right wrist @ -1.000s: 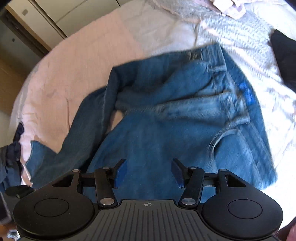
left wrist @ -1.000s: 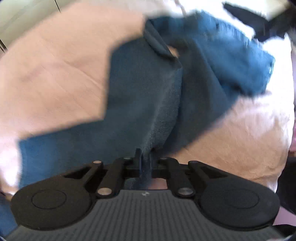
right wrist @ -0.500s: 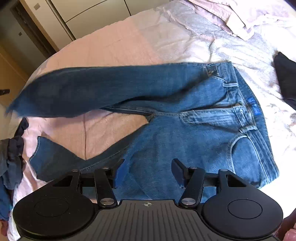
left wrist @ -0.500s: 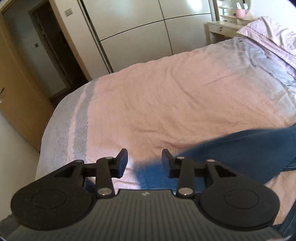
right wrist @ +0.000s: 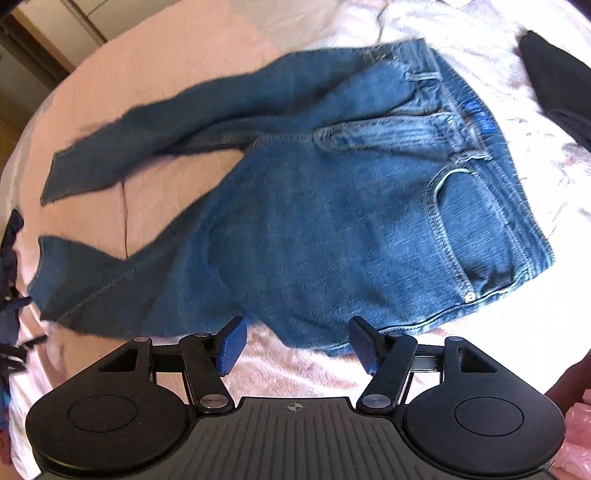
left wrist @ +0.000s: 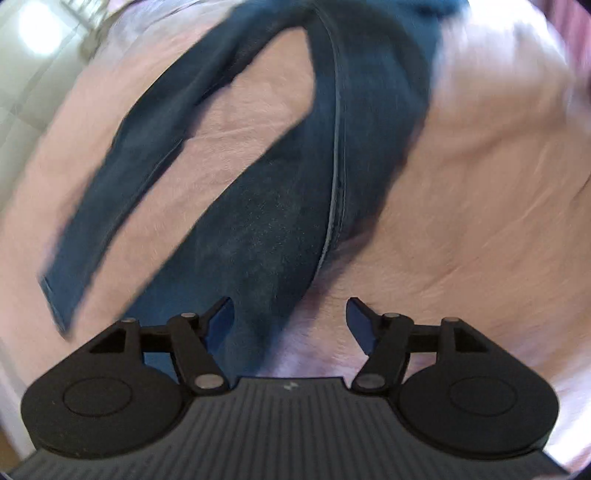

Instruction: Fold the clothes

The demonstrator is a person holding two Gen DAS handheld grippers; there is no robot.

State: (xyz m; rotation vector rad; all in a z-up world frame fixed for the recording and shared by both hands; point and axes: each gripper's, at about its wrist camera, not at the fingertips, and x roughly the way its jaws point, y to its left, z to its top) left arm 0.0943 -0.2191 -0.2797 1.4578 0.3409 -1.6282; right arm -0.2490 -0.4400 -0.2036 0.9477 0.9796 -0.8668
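Note:
A pair of blue jeans (right wrist: pixel 332 206) lies spread on the pink bed sheet (right wrist: pixel 184 62), waistband to the right, both legs splayed to the left. In the left wrist view the two legs (left wrist: pixel 280 206) run up the picture, blurred. My left gripper (left wrist: pixel 290 321) hangs above the nearer leg; its jaws are opening and the pads press on nothing. My right gripper (right wrist: pixel 295 343) hovers over the near hem of the jeans' seat, its jaws also opening, with sheet and denim edge below the gap and nothing gripped.
A black garment (right wrist: pixel 554 81) lies at the right edge of the bed. Dark clothes (right wrist: pixel 11 280) hang at the left side of the bed. Cupboard doors (right wrist: pixel 92 14) stand beyond the bed's far end. A pink bag (right wrist: pixel 576 439) shows at bottom right.
My left gripper let go of the trouser leg, swung away toward the wardrobe, then came back down over the legs with jaws wide. The upper leg now lies stretched out left. The right jaws widened slightly.

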